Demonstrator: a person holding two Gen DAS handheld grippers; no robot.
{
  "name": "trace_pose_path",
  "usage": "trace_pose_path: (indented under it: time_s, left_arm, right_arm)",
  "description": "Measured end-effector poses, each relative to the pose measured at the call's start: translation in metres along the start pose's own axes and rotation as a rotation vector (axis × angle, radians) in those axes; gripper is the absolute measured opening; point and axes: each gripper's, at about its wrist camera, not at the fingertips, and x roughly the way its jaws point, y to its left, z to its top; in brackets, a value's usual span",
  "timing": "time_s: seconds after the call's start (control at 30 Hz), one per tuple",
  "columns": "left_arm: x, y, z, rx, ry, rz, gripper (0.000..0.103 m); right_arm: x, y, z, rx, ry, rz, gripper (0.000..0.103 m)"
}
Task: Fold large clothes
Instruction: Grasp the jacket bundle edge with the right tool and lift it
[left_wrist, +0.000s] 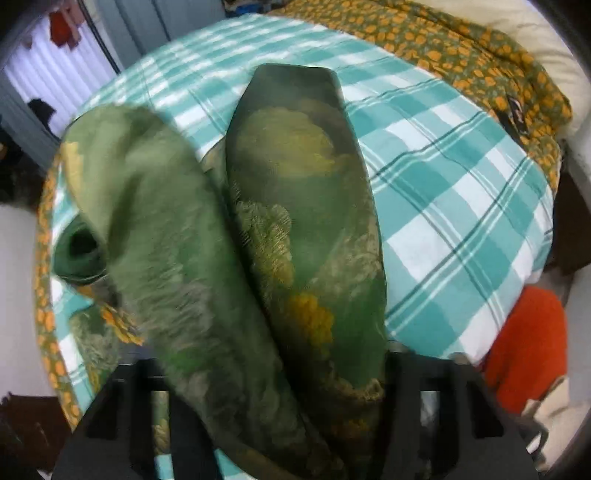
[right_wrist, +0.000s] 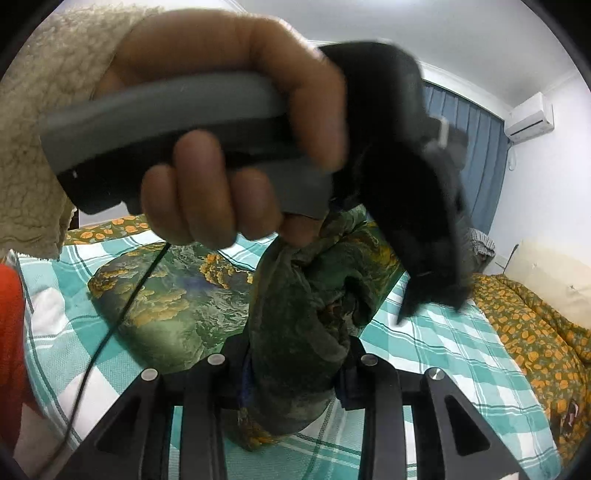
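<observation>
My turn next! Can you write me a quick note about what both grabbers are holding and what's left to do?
Left gripper: jaws shut on the green patterned garment, lifted above the checked bedspread.
Right gripper: jaws shut on another bunched part of the same cloth; the left hand with its gripper is right in front.
Part of the garment lies on the bed.
Done: both ends gripped and raised.
Left: lay it down folded, smooth it, probably fold again.

Both grippers (left_wrist: 280, 387) (right_wrist: 291, 376) clamped (hand (right_wrist: 221, 155) raised)
</observation>
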Motion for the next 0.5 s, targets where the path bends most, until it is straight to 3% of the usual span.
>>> trace_pose_path:
  time_s: [0.07,0.17,0.23,0.5]
  left_arm:
    - [-0.001,0.009,-0.003,-0.021,0.005,-0.029,0.034]
    - [-0.004,0.019,-0.006,-0.017,-0.003,-0.02,0.03]
    - [-0.007,0.033,-0.009,-0.029,-0.007,-0.01,0.03]
    - [-0.01,0.103,-0.041,-0.139,0.002,-0.013,0.03]
  right_arm:
    - [0.002,-0.002,-0.002,0.016,0.012,0.015,0.034]
    - [-0.002,0.0,-0.001,0.016,-0.003,0.03,0.042]
    - [-0.01,0.004,-0.001,0.029,-0.029,0.079,0.06]
    - [-0.022,0.021,-0.005,0.014,-0.06,0.213,0.062]
